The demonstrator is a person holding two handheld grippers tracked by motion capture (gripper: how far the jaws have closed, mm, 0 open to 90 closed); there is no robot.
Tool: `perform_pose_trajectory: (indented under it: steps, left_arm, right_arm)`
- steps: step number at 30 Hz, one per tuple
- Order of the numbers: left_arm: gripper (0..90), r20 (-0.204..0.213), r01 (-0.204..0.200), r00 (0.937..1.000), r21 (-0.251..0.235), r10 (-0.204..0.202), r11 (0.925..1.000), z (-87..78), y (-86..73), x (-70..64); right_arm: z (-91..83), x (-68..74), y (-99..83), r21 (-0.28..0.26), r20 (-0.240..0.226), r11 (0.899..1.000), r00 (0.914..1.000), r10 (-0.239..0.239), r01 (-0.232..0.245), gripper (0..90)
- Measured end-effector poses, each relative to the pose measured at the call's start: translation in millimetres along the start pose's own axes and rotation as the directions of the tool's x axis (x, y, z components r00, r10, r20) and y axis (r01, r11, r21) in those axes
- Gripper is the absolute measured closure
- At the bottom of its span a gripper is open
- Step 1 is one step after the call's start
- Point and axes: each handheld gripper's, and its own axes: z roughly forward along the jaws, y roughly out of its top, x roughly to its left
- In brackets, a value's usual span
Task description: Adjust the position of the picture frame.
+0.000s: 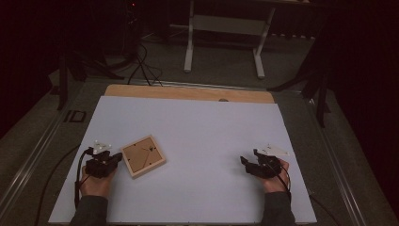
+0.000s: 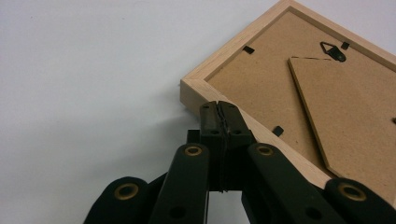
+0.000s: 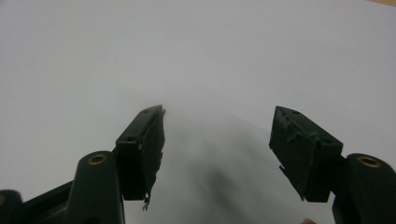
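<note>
A light wooden picture frame (image 1: 143, 156) lies face down on the white table top (image 1: 197, 127), its brown backing board with a black hanger (image 2: 334, 50) and a fold-out stand facing up. My left gripper (image 1: 116, 159) sits at the frame's left side. In the left gripper view its jaws are pressed together with nothing between them, and their tips (image 2: 220, 114) lie over the frame's (image 2: 261, 79) near wooden edge by a corner. My right gripper (image 1: 244, 162) rests at the right of the table, open, with bare white surface between its fingertips (image 3: 217, 121).
A bare wooden strip (image 1: 188, 92) runs along the table's far edge. Beyond it stand a white table base (image 1: 226, 28) and black cables (image 1: 141, 66) on the grey floor. Metal rails (image 1: 28, 155) flank the table. A cable trails back from each gripper.
</note>
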Motion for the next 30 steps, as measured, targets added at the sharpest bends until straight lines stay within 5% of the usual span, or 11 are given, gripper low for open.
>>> perform_pose_trajectory:
  steps: [11,24,30]
  left_arm:
    - [89.5,-0.019,-0.071,0.9973,0.002,0.071,0.9975,0.1,4.4,-11.4]
    - [89.5,0.002,-0.096,0.9954,0.001,0.096,0.9954,8.8,10.9,-22.2]
    - [89.5,0.043,-0.095,0.9946,0.004,0.094,0.9955,17.2,12.7,-28.3]
  right_arm:
    - [-0.1,1.8,1.0,-0.006,-0.012,1.000,0.9999,0.004,-0.004,34.6]
    - [1.4,5.6,1.8,-0.004,-0.021,1.000,0.9998,-0.006,0.006,34.6]
    - [1.0,7.7,2.6,-0.006,-0.024,1.000,0.9996,-0.014,0.013,34.6]
